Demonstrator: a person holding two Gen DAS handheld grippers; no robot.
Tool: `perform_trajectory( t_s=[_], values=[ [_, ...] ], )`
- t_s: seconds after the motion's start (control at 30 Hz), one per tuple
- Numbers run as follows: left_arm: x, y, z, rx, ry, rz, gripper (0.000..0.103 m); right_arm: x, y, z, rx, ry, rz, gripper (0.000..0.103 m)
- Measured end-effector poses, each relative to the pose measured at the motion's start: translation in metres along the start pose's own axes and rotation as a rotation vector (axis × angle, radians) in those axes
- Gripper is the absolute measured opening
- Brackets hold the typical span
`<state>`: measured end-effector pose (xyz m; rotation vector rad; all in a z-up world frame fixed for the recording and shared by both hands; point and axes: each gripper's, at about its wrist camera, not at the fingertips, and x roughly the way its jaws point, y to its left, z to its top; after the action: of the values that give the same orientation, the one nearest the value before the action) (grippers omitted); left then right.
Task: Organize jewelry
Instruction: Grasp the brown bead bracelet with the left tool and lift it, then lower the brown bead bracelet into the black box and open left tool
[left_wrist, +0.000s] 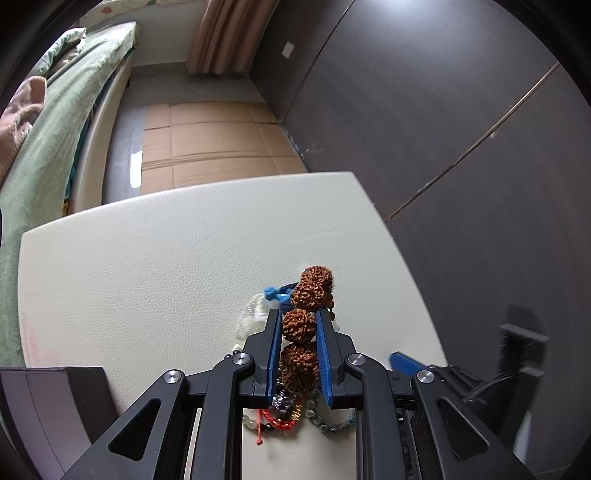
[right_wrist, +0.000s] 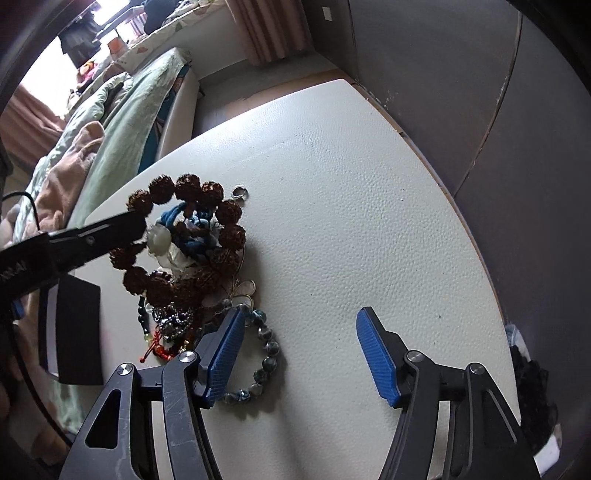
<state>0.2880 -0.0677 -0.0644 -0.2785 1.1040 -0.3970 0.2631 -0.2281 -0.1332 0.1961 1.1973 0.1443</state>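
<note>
Tool states came first for us: the left tool (left_wrist: 299, 332) was clamped on the brown seed-bead bracelet (right_wrist: 184, 236), one rough bead pinched between its blue pads, while the right tool (right_wrist: 299, 354) stood wide and held nothing, low in the right wrist view. We worked over the white table (right_wrist: 351, 206), where the jewelry pile sat at centre left of that view, next to a dark box (right_wrist: 74, 332) at the left edge. Largest in the pile was the brown bracelet, ringed around a blue cord (right_wrist: 195, 240) and a pale carved pendant (right_wrist: 159, 236). Below lay the blue-green bead bracelet (right_wrist: 267, 343), touching our right tool's left pad, then a red knotted string (right_wrist: 159, 350), then a small metal ring (right_wrist: 239, 192) just beyond the brown beads. We judged the lift should go slowly and straight up, since the cord looked tangled inside the loop; the right tool could pin the pile down. We could read no brand or label; white letters on the left tool's body were cut off.
</note>
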Motion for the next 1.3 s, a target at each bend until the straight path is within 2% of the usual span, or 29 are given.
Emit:
perform_trajectory(
  t_s=[0.13,0.2,0.27,0.3,0.33,0.37,0.5,0.8,1.3],
  values=[
    [-0.022,-0.007,-0.001,0.004,-0.046,-0.028,0.019,0.002,0.015,-0.007,-0.095,0.003,-0.065,0.060],
    [-0.033,-0.008,-0.002,0.003,-0.070,-0.034,0.019,0.004,0.024,-0.011,-0.151,-0.002,-0.124,0.059],
    [-0.043,-0.006,-0.004,-0.006,-0.089,-0.036,0.019,0.006,0.034,-0.015,-0.196,-0.014,-0.164,0.049],
    [-0.047,-0.004,-0.005,-0.011,-0.096,-0.037,0.019,0.005,0.036,-0.016,-0.205,-0.018,-0.150,0.037],
    [-0.053,-0.002,-0.006,-0.015,-0.105,-0.037,0.019,0.003,0.037,-0.016,-0.210,-0.019,-0.150,0.020],
    [-0.058,0.000,-0.008,-0.018,-0.114,-0.036,0.019,0.002,0.037,-0.017,-0.213,-0.019,-0.145,0.011],
    [-0.078,0.010,-0.016,-0.029,-0.145,-0.034,0.019,-0.005,0.026,-0.018,-0.155,-0.016,-0.094,0.011],
    [-0.123,0.027,-0.034,-0.029,-0.202,-0.023,0.019,-0.050,0.013,-0.022,-0.051,-0.112,0.074,0.011],
    [-0.173,0.083,-0.049,-0.110,-0.283,0.014,0.019,-0.073,0.080,-0.017,-0.066,-0.236,0.339,0.011]
  ],
)
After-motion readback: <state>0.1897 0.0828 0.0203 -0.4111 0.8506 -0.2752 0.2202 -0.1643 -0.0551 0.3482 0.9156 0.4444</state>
